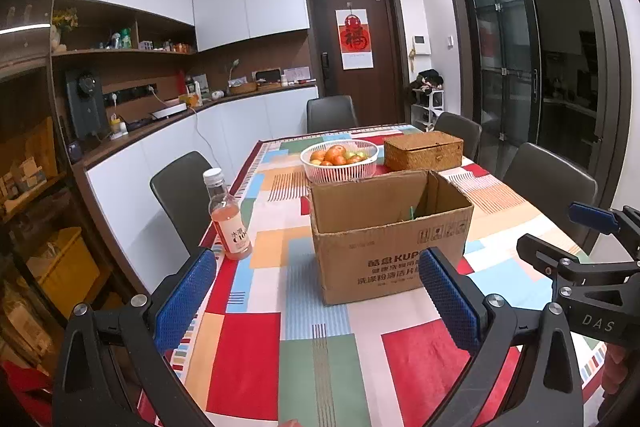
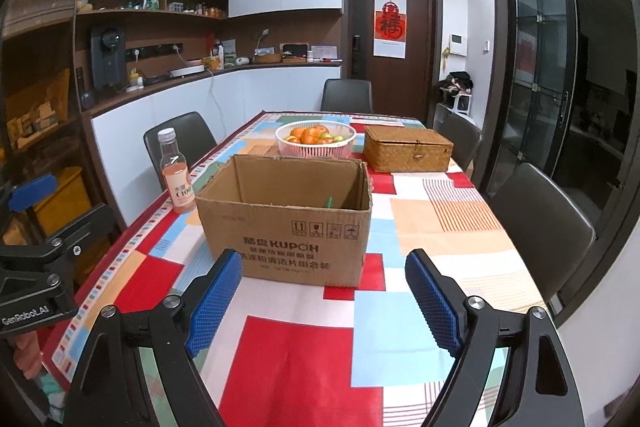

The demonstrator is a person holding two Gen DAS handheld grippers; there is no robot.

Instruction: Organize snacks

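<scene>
An open cardboard box [image 1: 384, 239] [image 2: 286, 227] stands in the middle of the table; a green item shows inside it [image 2: 329, 202]. A bottle of pink drink [image 1: 229, 217] [image 2: 176, 173] stands upright left of the box near the table's left edge. My left gripper [image 1: 316, 299] is open and empty, held above the table in front of the box. My right gripper [image 2: 324, 301] is open and empty, also in front of the box. Each gripper shows at the edge of the other's view.
A white basket of fruit [image 1: 339, 159] [image 2: 315, 139] and a closed wicker box [image 1: 424, 150] [image 2: 408, 149] stand behind the cardboard box. Dark chairs [image 1: 182, 193] [image 2: 540, 223] surround the table with its patchwork cloth [image 1: 248, 367]. A counter runs along the left wall.
</scene>
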